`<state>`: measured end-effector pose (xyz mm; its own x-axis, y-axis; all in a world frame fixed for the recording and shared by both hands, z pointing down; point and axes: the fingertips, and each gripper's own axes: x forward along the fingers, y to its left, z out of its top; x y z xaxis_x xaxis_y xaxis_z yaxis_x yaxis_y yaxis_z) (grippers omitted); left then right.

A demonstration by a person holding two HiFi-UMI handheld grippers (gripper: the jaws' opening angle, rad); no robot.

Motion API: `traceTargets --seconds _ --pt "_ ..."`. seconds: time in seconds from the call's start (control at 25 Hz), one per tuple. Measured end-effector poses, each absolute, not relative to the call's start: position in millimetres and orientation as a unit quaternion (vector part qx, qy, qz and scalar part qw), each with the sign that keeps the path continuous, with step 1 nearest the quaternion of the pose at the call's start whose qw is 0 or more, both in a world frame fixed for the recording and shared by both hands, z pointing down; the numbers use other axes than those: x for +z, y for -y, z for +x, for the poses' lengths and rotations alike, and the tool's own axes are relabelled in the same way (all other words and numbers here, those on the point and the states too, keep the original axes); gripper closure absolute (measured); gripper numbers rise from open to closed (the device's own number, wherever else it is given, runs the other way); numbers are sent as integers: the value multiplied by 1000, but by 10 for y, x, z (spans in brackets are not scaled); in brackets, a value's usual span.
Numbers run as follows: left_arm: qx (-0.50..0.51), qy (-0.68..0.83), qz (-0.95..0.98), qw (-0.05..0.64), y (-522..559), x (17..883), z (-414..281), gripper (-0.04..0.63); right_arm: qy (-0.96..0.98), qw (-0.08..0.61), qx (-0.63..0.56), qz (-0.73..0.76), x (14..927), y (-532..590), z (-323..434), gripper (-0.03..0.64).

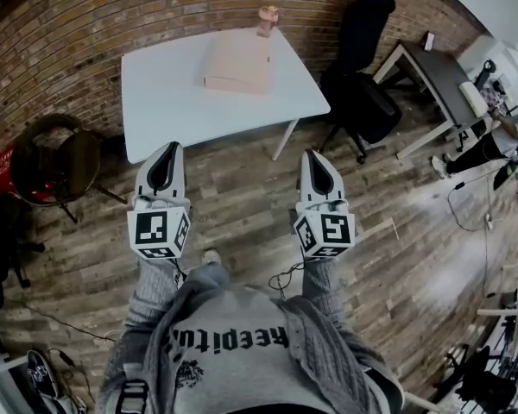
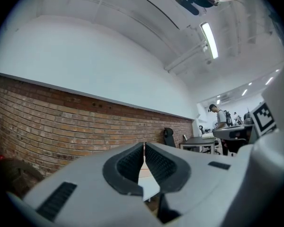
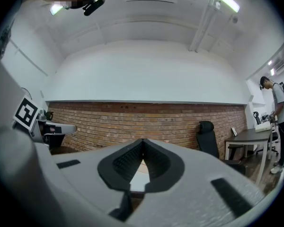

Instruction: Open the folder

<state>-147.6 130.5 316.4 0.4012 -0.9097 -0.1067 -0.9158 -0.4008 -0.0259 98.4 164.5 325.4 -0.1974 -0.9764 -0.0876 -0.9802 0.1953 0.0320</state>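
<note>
Progress: nothing done yet, by the look of it; the folder (image 1: 239, 61) lies shut and flat on the white table (image 1: 164, 93), and you stand well back from it on the wooden floor (image 1: 242, 188).
Remaining: all of it, I'd judge: get to the table, reach the folder, catch the top cover, swing it over.
Left gripper (image 1: 169, 148): held out level in front of you over the floor, short of the table's near edge. Jaws are closed tip to tip with nothing between them; its own view shows only the brick wall (image 2: 61, 122) and a strip of table past the tips.
Folder place: far half of the table, a little right of its middle, roughly between the lines of your two grippers, well apart from both.
Folder look: pale peach, rectangular, thick like a slab, cover down. The near edge shows as a darker band. You can't tell from here which side is the spine.
Small thing (image 1: 268, 20): same peach colour, standing at the far table edge, just beyond the folder's far right corner; too small to name.
Right gripper (image 1: 314, 155): level over the floor like the other, jaws pressed together, empty.
Black chair (image 1: 363, 59): right of the table, clear of the folder.
</note>
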Motion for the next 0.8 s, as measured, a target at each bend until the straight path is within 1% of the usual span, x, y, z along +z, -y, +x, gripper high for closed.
traceTargets --seconds 0.4,0.8 --pt "38 -522 -851 43 -638 3179 -1596 583 -762 25 39 -645 3260 -1044 768 612" --pt "35 -510 -859 36 -244 3271 -1799 583 -752 21 30 -658 3350 -749 574 612"
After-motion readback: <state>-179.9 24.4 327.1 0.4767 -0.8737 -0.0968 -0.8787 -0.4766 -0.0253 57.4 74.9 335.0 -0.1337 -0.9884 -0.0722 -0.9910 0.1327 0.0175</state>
